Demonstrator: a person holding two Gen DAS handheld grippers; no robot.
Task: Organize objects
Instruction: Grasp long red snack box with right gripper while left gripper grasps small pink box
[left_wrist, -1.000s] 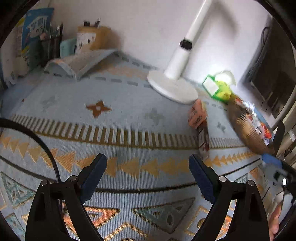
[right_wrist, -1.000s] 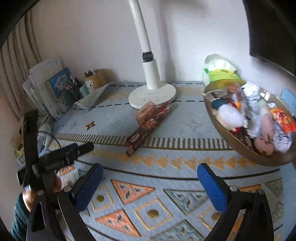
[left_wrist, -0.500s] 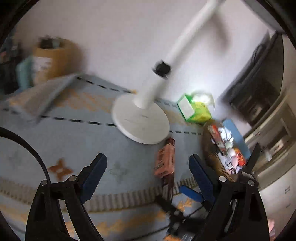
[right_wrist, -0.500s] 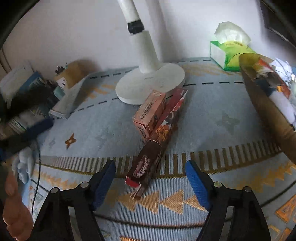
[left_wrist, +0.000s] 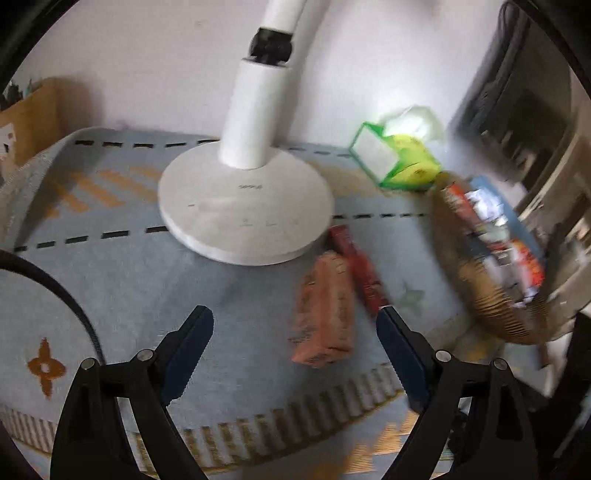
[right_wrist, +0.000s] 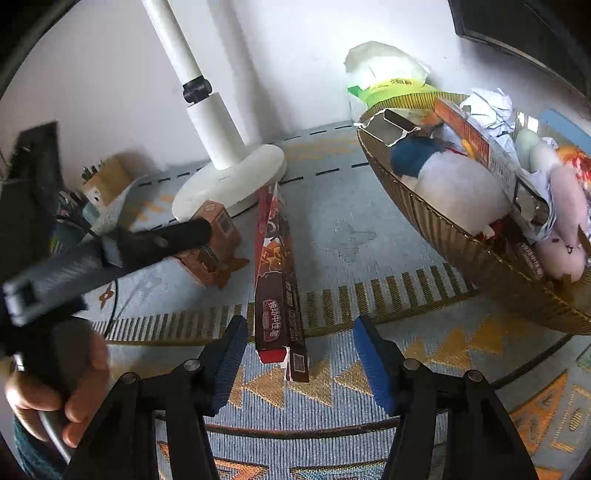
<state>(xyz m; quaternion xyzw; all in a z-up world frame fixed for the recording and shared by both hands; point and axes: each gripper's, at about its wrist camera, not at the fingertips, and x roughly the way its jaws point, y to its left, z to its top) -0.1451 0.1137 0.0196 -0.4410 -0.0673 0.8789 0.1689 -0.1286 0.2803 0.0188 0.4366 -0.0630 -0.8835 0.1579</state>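
We hold the right gripper (right_wrist: 301, 363) over the long brown box (right_wrist: 277, 280), jaws closing, not yet touching. Box axis runs toward the lamp base (right_wrist: 236, 177). Left gripper (left_wrist: 293, 350) stands wide, empty.

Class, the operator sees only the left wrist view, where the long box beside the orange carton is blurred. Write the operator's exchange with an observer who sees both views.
Operator: Where is the right gripper?
Observer: The right gripper straddles the near end of the long chocolate box, jaws closing, pads not yet touching.
Operator: Is that end sealed?
Observer: No, its end flap looks open.
Operator: What fills the basket?
Observer: A white-and-blue plush toy, among boxes and wrappers.
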